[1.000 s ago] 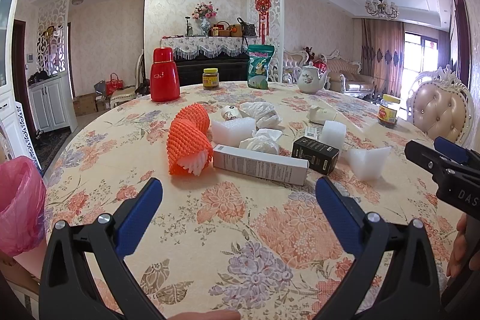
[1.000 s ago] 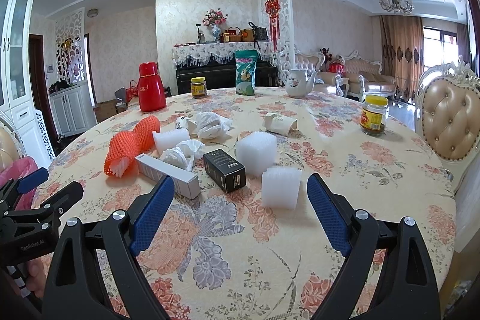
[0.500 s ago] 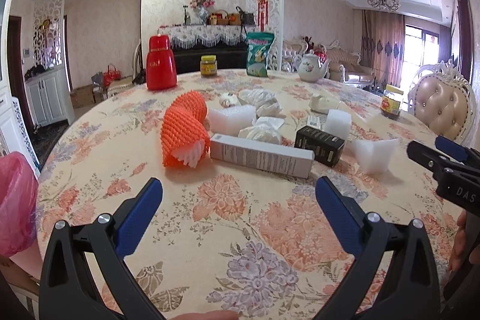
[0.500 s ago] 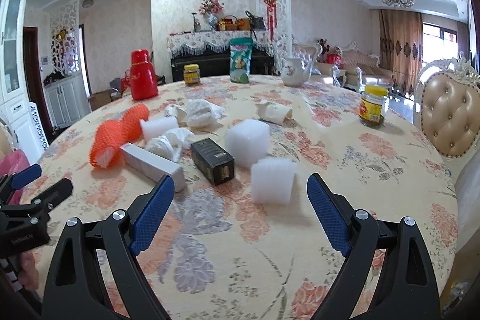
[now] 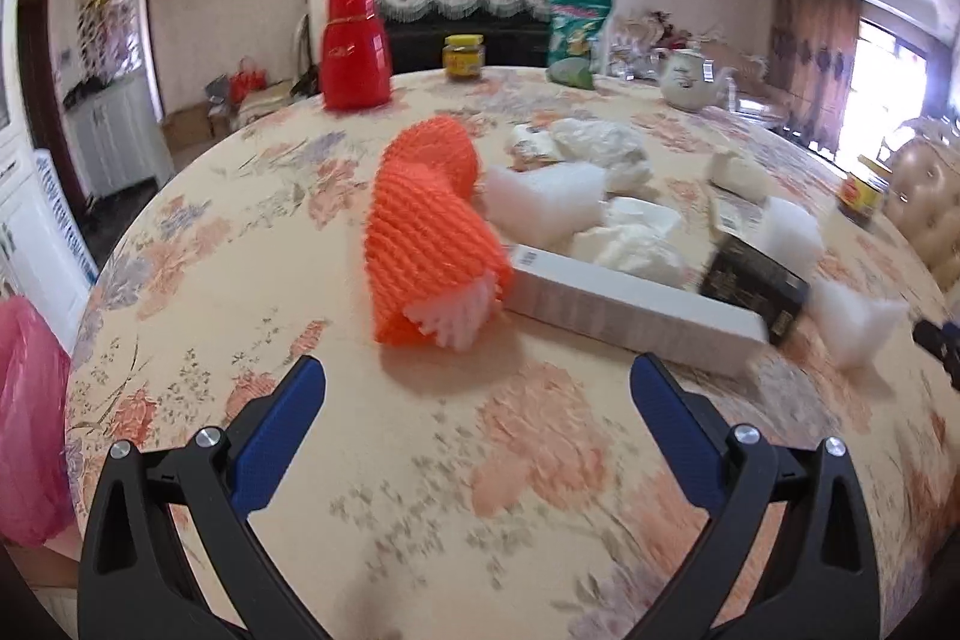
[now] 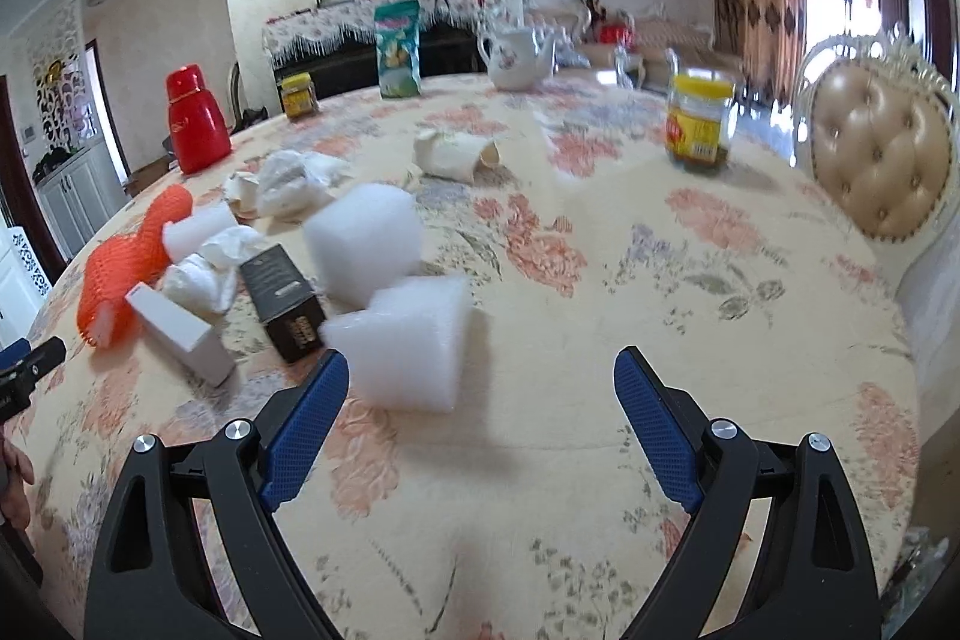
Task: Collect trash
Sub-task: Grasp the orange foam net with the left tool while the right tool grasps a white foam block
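Note:
Trash lies on the floral table (image 5: 540,460): an orange foam net (image 5: 426,232), a long white box (image 5: 630,304), a black box (image 5: 753,283), white foam blocks (image 5: 543,199) and crumpled paper (image 5: 600,142). My left gripper (image 5: 478,388) is open and empty, just short of the orange net. My right gripper (image 6: 481,379) is open and empty; a white foam block (image 6: 408,340) sits by its left finger. Behind it are another foam block (image 6: 360,238), the black box (image 6: 282,295), the white box (image 6: 180,334) and the orange net (image 6: 129,262).
A pink bag (image 5: 30,430) hangs past the table's left edge. A red thermos (image 5: 354,52), jars (image 5: 463,55) (image 6: 699,124), a green snack bag (image 6: 396,49) and a teapot (image 6: 516,52) stand on the far side. A padded chair (image 6: 876,154) is at the right.
Both grippers have moved forward and lower over the table. The orange net and the near foam block now sit much closer to the fingers. Nothing on the table has shifted.

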`<state>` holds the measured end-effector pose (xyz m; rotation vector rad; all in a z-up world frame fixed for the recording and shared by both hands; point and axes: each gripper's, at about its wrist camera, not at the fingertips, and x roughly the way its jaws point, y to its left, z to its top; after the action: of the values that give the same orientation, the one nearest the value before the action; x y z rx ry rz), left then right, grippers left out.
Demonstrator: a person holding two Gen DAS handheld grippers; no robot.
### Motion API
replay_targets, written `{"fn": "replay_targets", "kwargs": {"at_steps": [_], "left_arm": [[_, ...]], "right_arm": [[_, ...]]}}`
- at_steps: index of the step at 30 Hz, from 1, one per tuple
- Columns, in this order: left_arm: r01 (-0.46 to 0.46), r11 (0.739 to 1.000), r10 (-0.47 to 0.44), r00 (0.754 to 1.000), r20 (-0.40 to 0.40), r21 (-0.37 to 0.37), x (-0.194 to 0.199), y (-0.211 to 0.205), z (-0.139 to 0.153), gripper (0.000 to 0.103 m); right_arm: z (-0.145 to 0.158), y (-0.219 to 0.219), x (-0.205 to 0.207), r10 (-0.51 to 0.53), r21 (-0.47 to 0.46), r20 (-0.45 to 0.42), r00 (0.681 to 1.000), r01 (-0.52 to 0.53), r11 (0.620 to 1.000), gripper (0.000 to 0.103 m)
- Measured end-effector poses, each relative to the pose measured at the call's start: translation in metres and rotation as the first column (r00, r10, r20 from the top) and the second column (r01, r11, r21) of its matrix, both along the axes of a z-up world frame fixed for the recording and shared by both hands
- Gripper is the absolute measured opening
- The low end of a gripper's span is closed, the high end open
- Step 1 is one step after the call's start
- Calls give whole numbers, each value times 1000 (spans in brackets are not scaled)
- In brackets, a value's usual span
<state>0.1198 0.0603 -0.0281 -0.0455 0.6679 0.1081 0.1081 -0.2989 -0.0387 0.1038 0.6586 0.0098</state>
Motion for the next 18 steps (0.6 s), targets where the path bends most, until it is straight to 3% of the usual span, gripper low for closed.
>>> {"fn": "replay_targets", "kwargs": {"at_steps": [4, 9, 13, 18], "left_arm": [[-48, 998, 47, 998, -38, -37, 19, 16, -6, 98], [-78, 993, 75, 996, -43, -85, 36, 29, -6, 98], [-93, 987, 85, 994, -70, -130, 57, 39, -6, 98], [-118, 987, 110, 991, -78, -107, 87, 46, -6, 98]], "right_arm": [[-7, 10, 13, 36, 8, -33, 999, -35, 999, 85], [-11, 37, 29, 71, -76, -66, 995, -76, 994, 85], [-16, 41, 40, 73, -67, -106, 992, -80, 995, 84], [-21, 40, 46, 62, -63, -135, 989, -71, 995, 68]]}}
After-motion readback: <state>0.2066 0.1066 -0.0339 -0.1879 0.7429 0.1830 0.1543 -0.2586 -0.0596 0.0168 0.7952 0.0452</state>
